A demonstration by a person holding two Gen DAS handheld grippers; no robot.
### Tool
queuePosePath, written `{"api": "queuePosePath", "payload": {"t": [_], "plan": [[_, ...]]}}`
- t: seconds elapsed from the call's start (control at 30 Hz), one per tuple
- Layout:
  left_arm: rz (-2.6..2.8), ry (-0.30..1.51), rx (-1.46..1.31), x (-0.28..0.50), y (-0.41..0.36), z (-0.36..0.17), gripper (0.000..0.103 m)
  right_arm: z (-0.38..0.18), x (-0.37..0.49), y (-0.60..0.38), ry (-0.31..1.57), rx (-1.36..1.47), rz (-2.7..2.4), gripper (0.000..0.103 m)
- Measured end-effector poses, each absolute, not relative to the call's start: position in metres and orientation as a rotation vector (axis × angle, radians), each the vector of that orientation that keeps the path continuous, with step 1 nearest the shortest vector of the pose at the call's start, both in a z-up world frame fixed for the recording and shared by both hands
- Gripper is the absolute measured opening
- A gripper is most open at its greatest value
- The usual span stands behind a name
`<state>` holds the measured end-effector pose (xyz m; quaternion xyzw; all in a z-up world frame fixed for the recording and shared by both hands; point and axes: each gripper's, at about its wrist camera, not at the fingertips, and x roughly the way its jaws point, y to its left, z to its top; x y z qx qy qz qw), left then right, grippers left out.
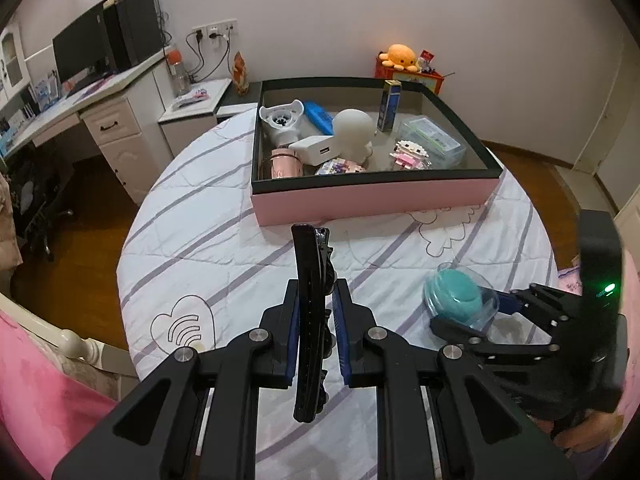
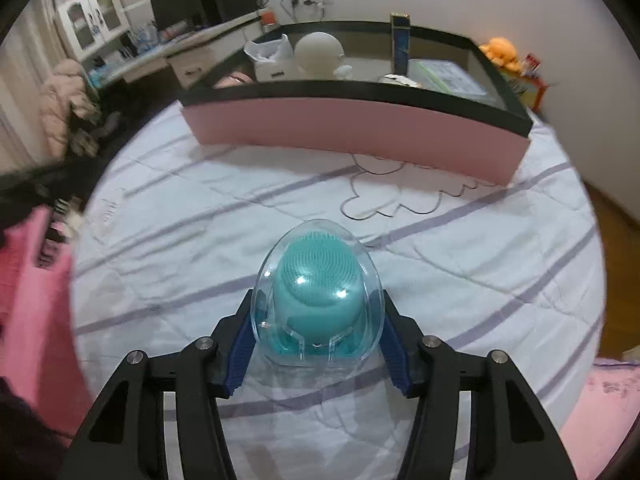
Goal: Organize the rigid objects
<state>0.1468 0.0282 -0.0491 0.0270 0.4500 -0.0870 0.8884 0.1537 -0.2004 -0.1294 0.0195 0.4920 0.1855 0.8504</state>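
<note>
Two items left outside the pink box (image 1: 372,200): left tongs (image 1: 316,320) clamped on a black hair clip (image 1: 310,320), right tongs (image 2: 316,344) squeezing the teal face brush case (image 2: 318,292). Rest's already boxed.

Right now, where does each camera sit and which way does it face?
Left wrist: on the left gripper, angled down over the bed toward the pink box; its fingers clamp a black hair clip; the right gripper shows.
Right wrist: on the right gripper, facing the same box; its fingers flank a teal brush in a clear case.
Shared: box, case, striped quilt.
</note>
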Motion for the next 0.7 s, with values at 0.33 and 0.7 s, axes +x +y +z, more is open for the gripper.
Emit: {"api": "queuePosePath", "payload": {"t": [0.33, 0.7], "plan": [[-0.209, 0.893, 0.075, 0.136, 0.017, -0.035, 0.016, -0.075, 0.134, -0.237, 0.889, 0.095, 0.322, 0.057], [-0.237, 0.794, 0.104, 0.11, 0.008, -0.004, 0.016, -0.004, 0.097, -0.25, 0.672, 0.124, 0.295, 0.057]]}}
